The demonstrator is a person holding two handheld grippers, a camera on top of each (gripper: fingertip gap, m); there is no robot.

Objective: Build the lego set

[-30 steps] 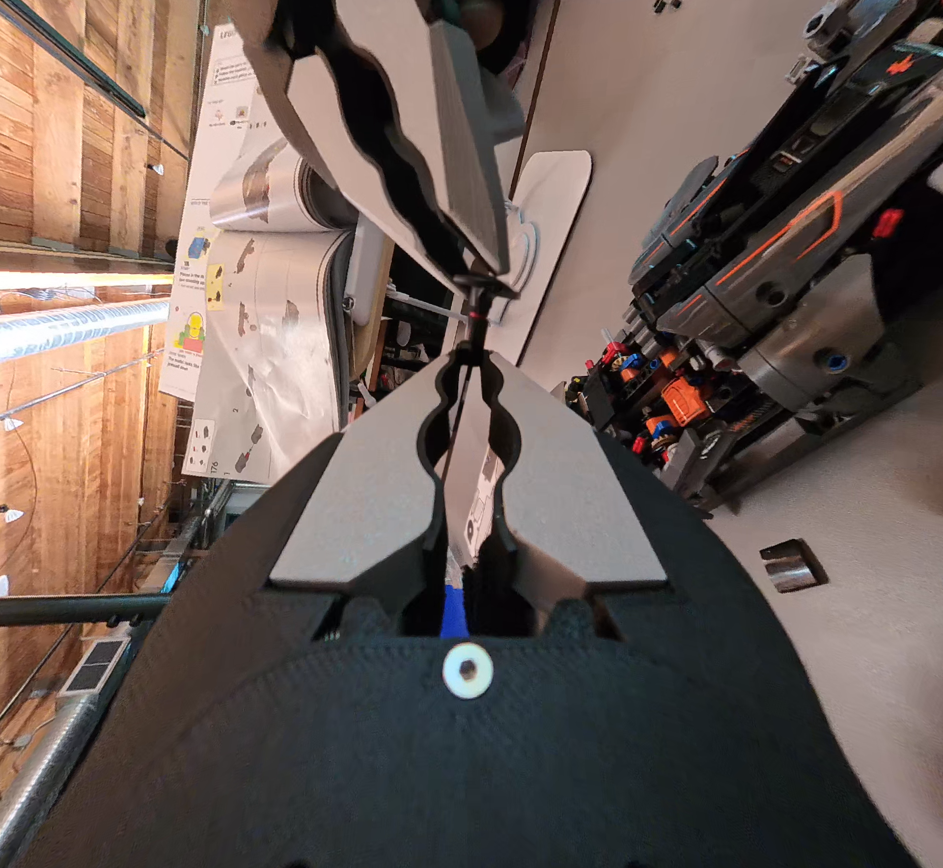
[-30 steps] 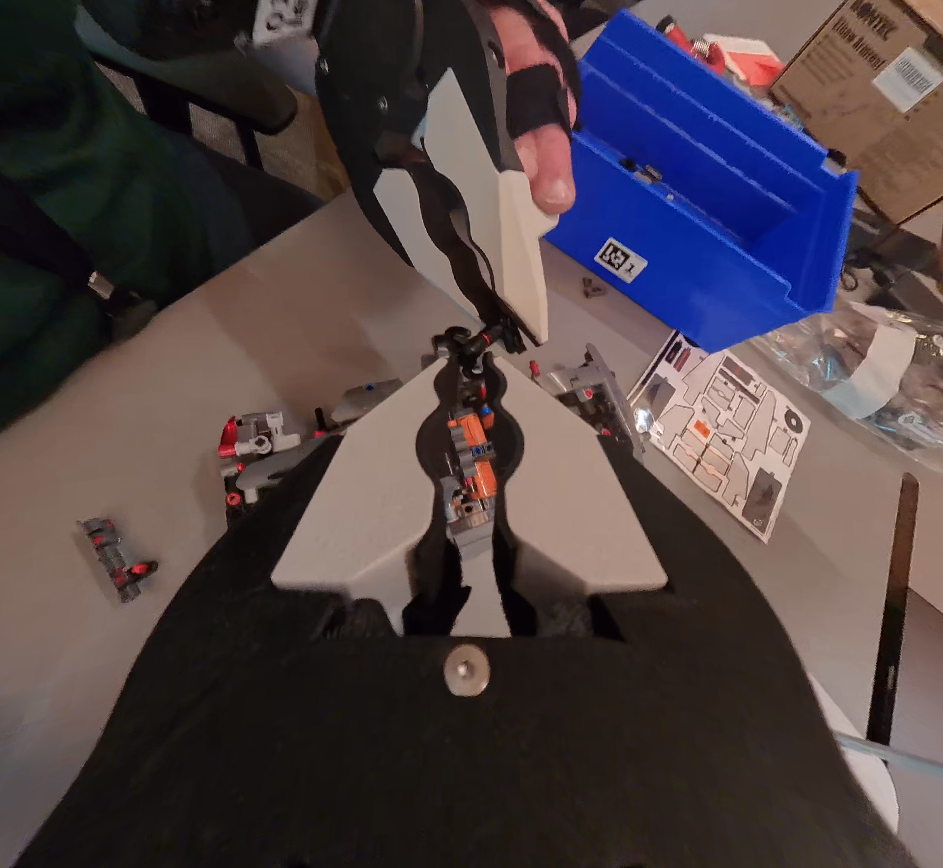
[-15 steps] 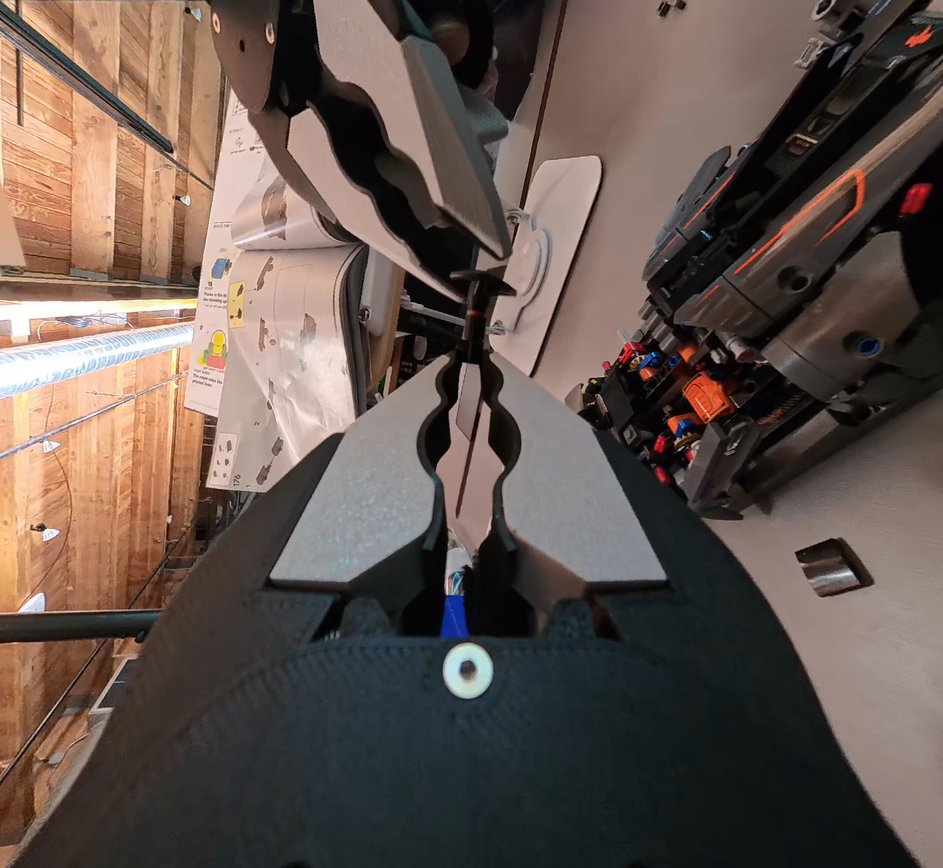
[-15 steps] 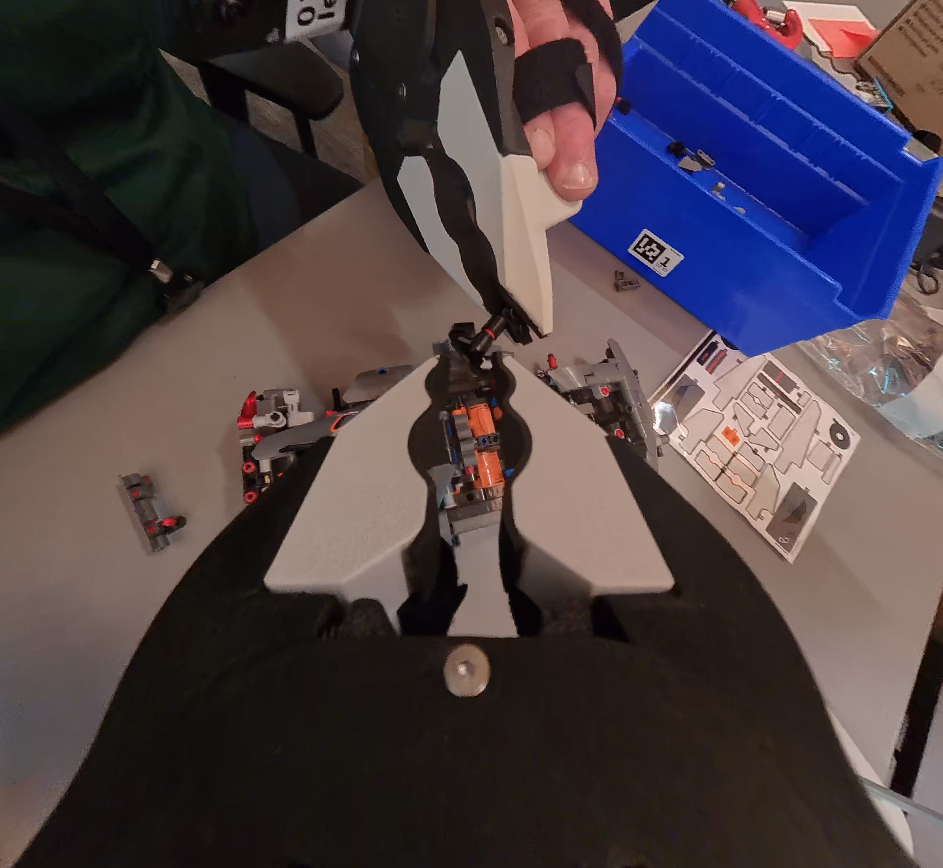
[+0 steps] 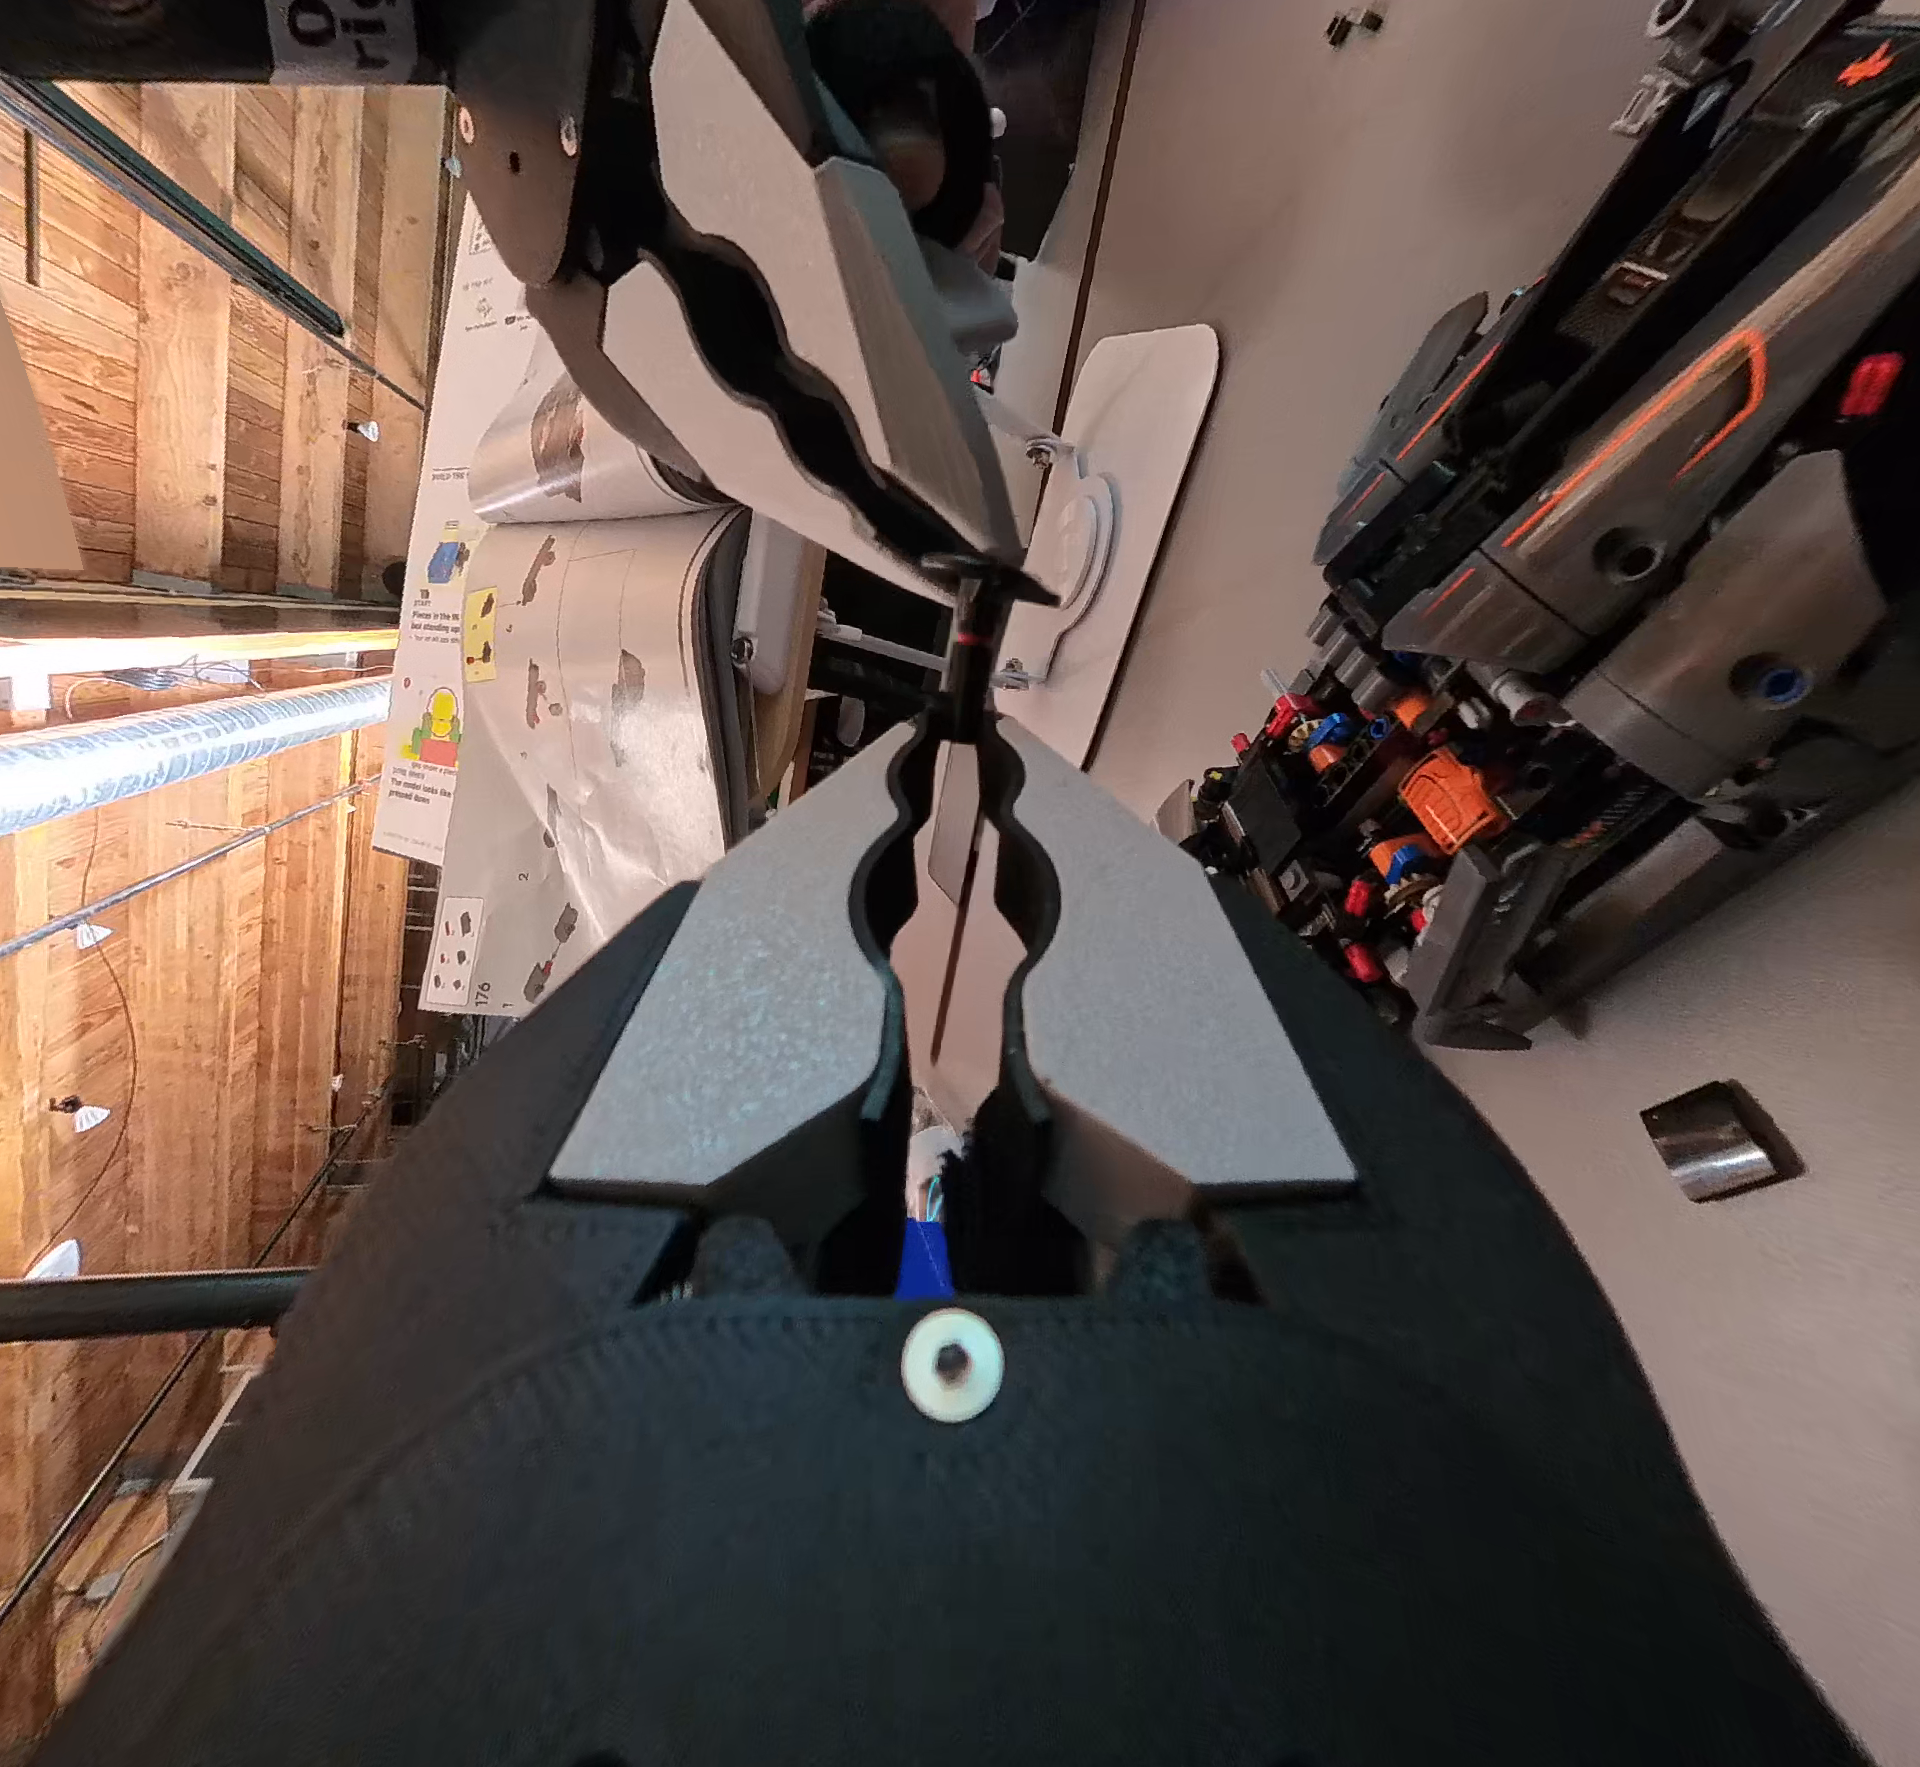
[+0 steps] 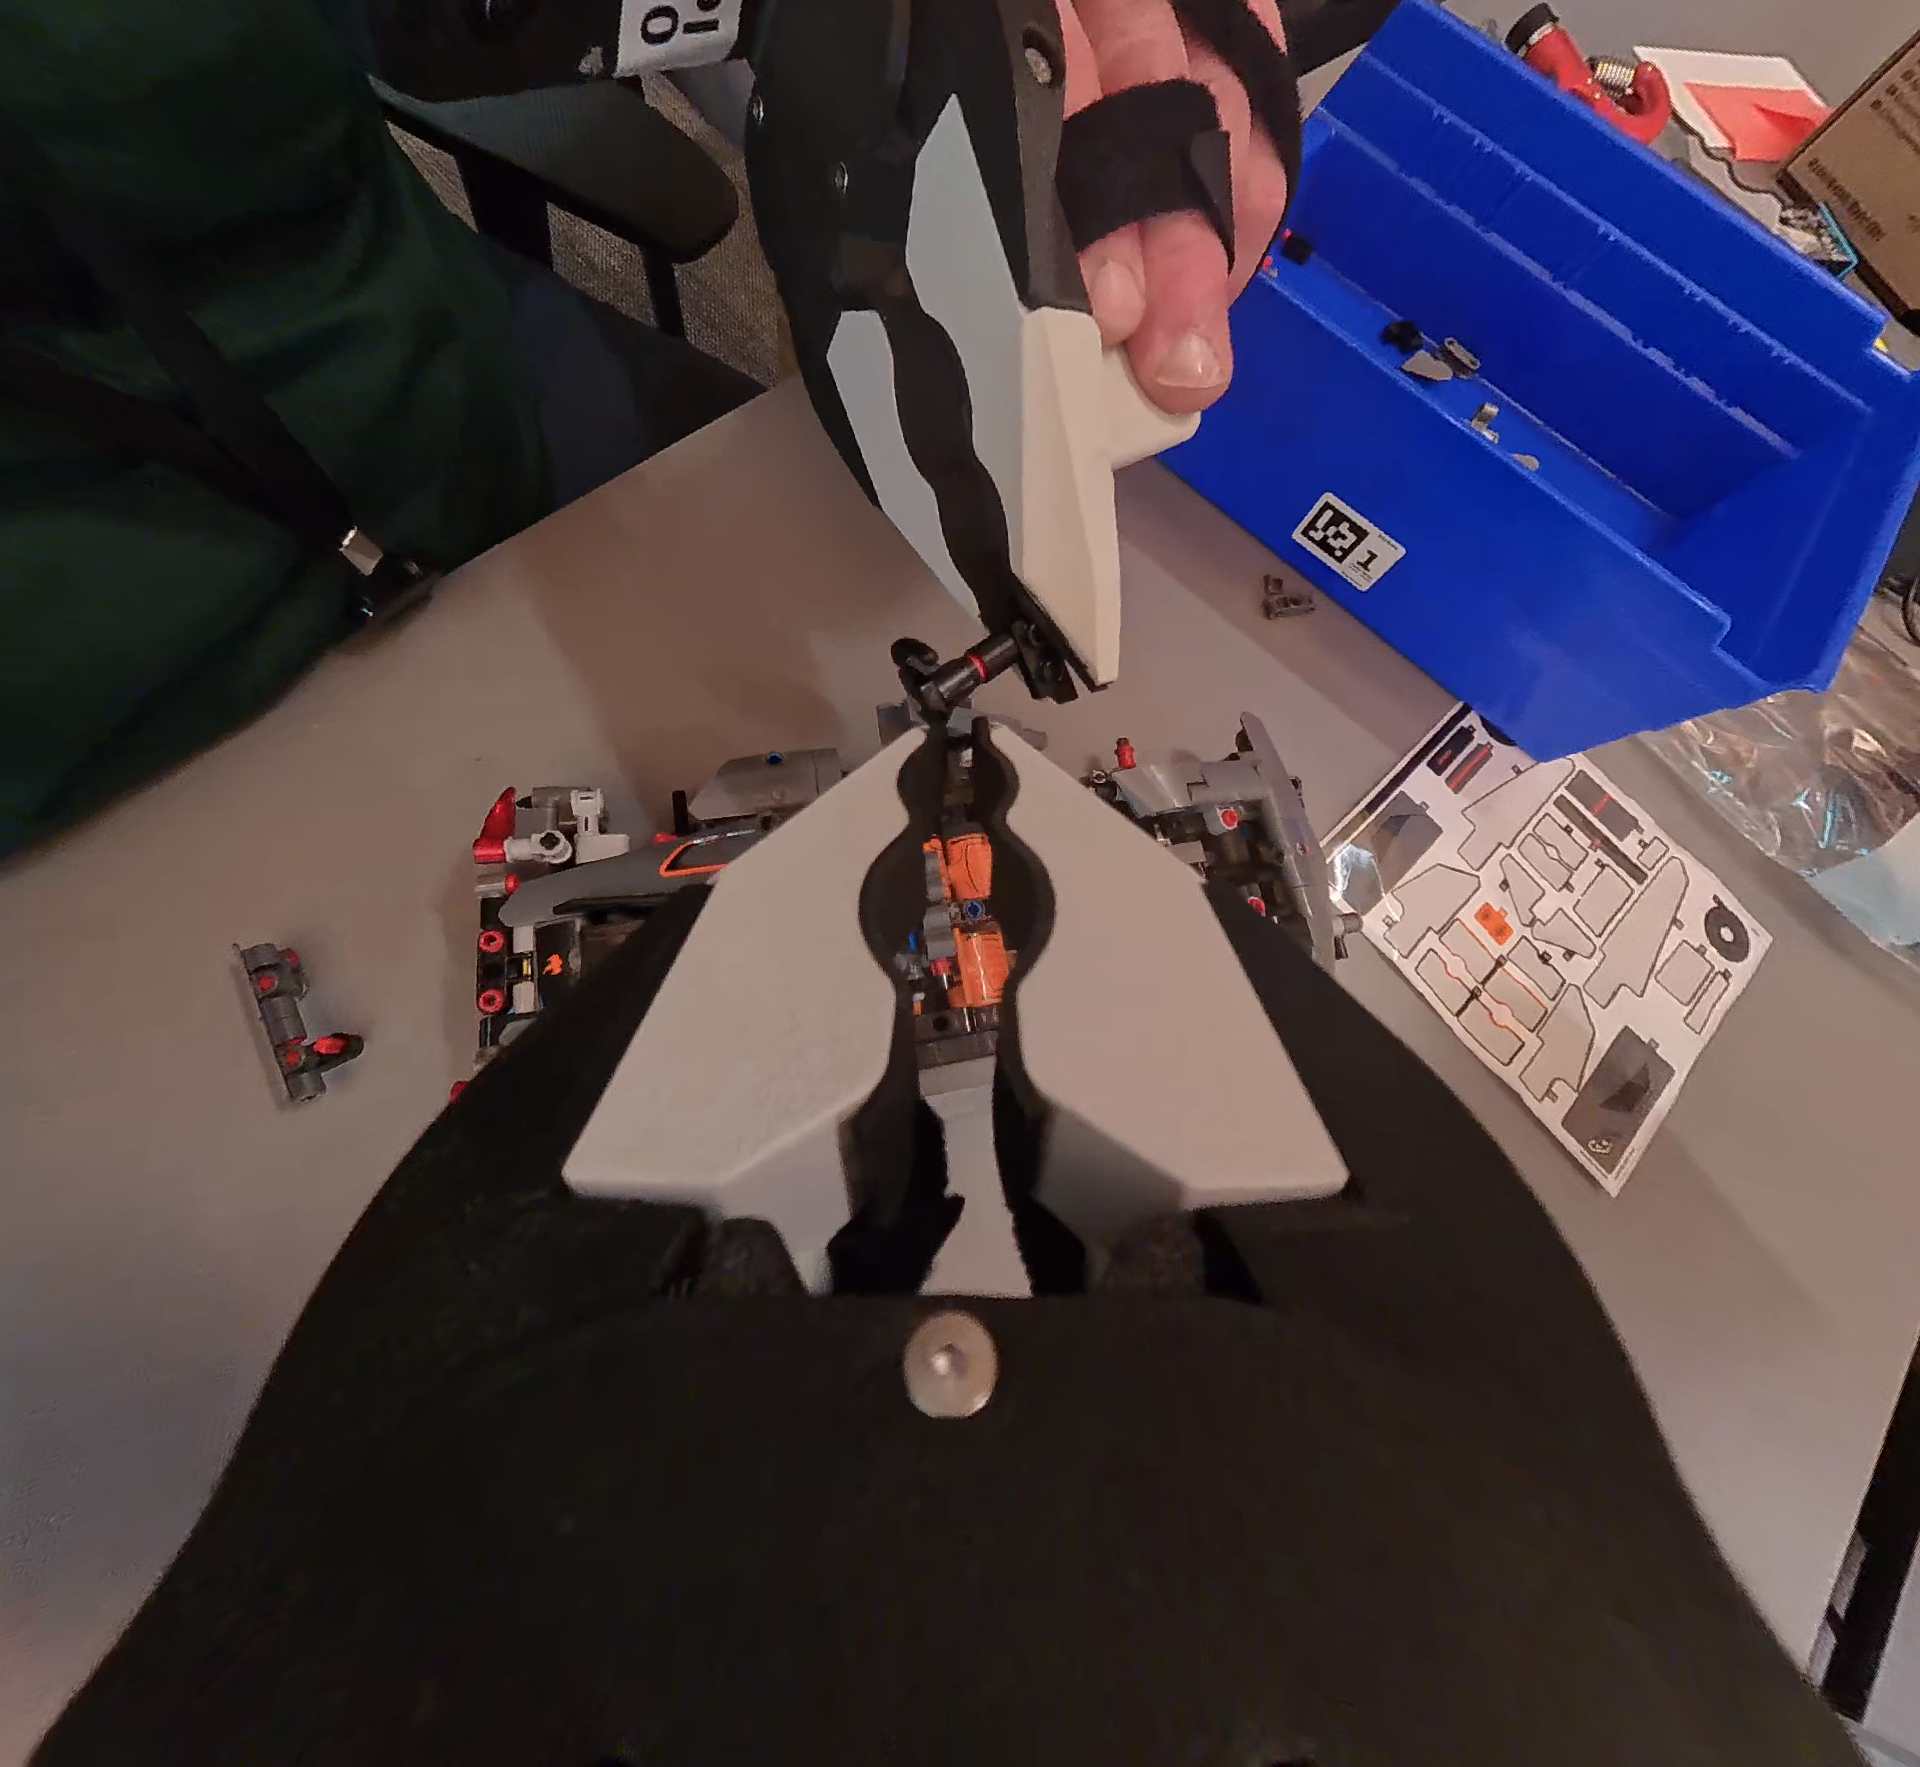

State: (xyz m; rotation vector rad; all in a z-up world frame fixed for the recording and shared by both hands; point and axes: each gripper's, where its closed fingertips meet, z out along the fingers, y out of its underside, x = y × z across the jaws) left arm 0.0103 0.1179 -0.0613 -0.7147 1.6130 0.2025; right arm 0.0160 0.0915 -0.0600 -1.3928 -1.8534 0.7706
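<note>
Both tongs, left (image 5: 961, 738) and right (image 6: 951, 741), pinch opposite ends of one black lego rod (image 6: 961, 678), seemingly closed tight.

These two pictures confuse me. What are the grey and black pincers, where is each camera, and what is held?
No robot arm here: a person holds a two-finger gripper in each hand, with a camera on each looking along its fingers. One picture is the left gripper's view, turned sideways; the other is the right gripper's view, looking down at a grey table. Each view also shows the other gripper opposite. Both are shut on one small black Lego rod with a red ring, one at each end. On the table lie a half-built grey and orange Lego model, a sticker sheet, a blue bin and a small grey Lego piece. An open instruction booklet stands behind.
</note>
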